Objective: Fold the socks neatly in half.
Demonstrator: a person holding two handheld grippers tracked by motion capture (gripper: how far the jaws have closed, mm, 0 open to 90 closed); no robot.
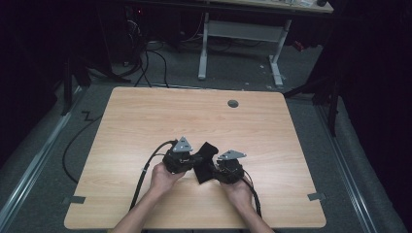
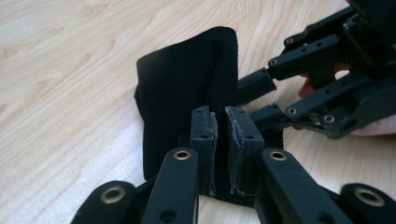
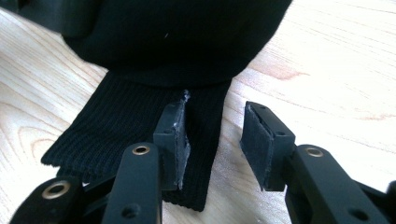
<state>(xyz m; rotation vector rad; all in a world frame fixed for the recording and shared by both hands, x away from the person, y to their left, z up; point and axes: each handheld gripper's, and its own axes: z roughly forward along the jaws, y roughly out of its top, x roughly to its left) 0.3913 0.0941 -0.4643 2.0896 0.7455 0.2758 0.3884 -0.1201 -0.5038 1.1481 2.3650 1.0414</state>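
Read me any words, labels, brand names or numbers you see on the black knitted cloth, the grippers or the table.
None: no readable text in any view.
Black knitted cloth: plain ribbed fabric, no tag or label.
Left hand-held gripper and right hand-held gripper: bare black parts, no markings.
Wooden table: plain wood grain.

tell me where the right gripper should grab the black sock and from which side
Grip the ribbed cuff of the black sock, which lies flat on the table. Probably come in low along the table from the cuff's open end; the right gripper is open with one edge between its fingers.
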